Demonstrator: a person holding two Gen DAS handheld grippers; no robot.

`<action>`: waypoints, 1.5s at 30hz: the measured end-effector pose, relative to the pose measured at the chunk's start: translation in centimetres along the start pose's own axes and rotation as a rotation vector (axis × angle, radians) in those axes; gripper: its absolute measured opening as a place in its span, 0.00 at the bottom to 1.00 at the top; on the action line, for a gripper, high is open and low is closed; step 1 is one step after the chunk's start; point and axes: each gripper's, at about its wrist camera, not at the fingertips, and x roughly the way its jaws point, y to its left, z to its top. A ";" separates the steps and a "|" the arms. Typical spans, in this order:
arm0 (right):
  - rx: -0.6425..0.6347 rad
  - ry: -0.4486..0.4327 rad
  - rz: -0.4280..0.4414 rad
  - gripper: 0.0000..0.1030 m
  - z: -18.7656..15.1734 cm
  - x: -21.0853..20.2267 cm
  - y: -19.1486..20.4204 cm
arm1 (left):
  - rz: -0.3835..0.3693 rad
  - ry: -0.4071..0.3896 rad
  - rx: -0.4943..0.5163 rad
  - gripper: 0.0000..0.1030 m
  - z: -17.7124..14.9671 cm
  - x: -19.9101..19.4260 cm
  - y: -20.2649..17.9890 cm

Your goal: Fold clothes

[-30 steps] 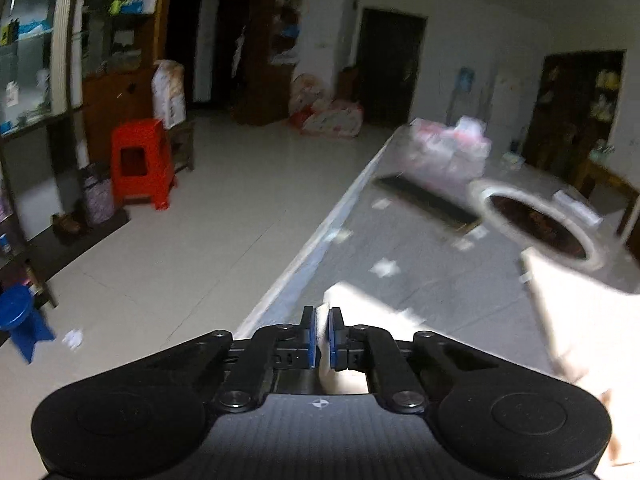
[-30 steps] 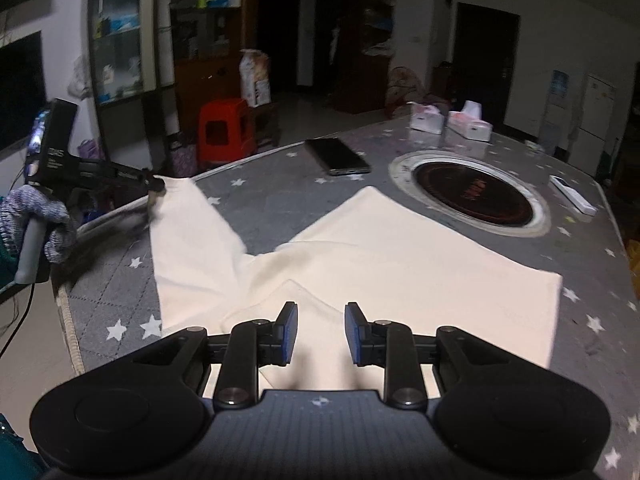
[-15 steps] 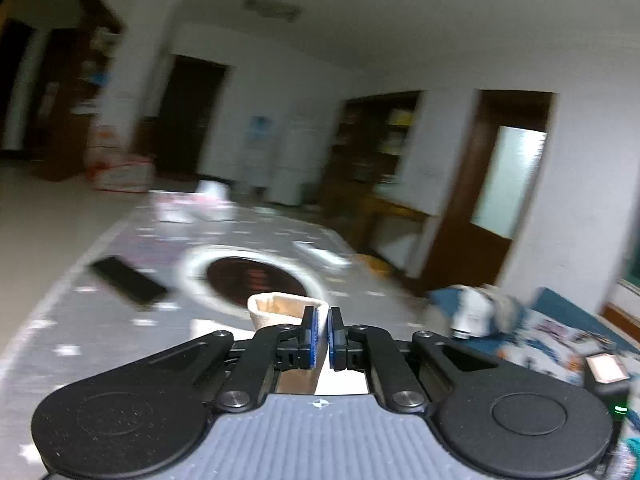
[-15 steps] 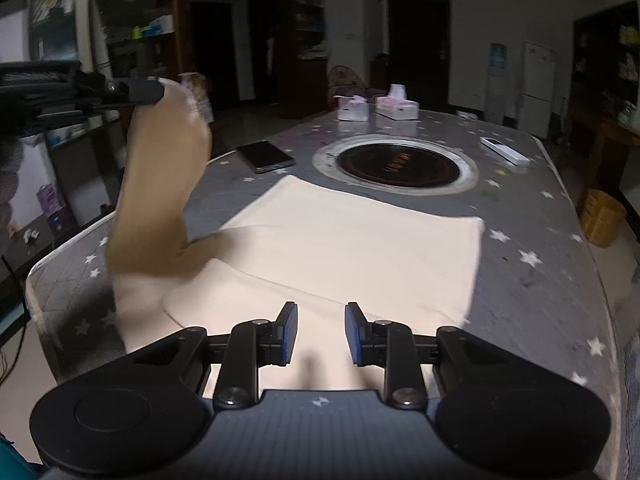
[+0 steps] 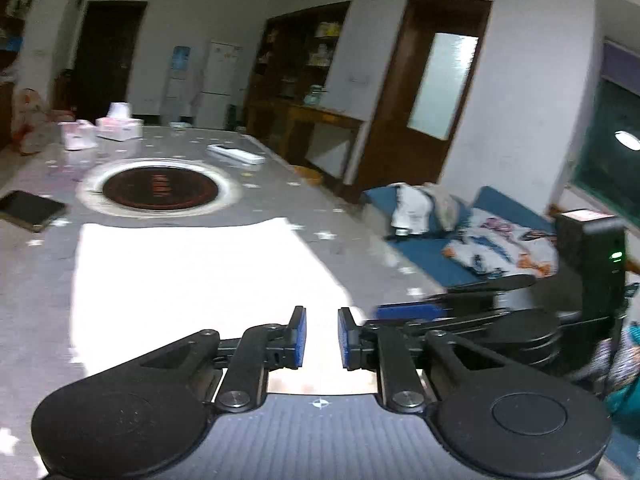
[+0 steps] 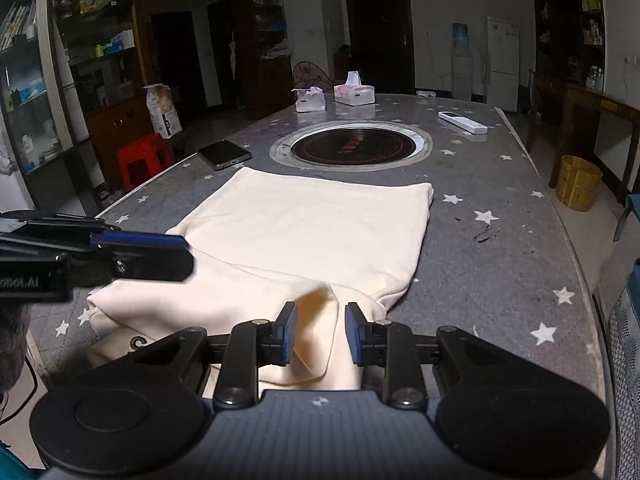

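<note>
A cream garment lies on the grey star-patterned table, with a sleeve folded across its near part. It shows overexposed white in the left wrist view. My left gripper is open and empty above the garment's near edge; it also shows at the left of the right wrist view. My right gripper is open just above the folded sleeve, holding nothing; its fingers show in the left wrist view.
A round black hob is set in the table beyond the garment. A phone, two tissue boxes and a white remote lie further back. A red stool and a wooden bucket stand on the floor.
My left gripper carried the sleeve up and across to the right, laid it on the garment and opened. My right gripper stayed open in place.
</note>
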 end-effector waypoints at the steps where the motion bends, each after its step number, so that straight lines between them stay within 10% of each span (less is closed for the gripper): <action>1: 0.001 0.003 0.005 0.24 0.0 0.2 0.1 | 0.022 0.013 0.005 0.20 -0.2 0.1 0.5; 11: 0.013 -0.056 -0.037 0.24 0.5 -0.9 0.3 | 0.216 0.133 -0.028 0.19 -2.8 0.1 6.6; 38: -0.117 0.053 0.037 0.25 -0.1 3.3 2.7 | 0.213 0.142 0.078 0.21 -1.9 0.5 6.4; 45: -0.113 0.056 0.039 0.25 -1.1 2.0 2.8 | 0.137 0.128 0.190 0.35 -2.7 -2.7 4.1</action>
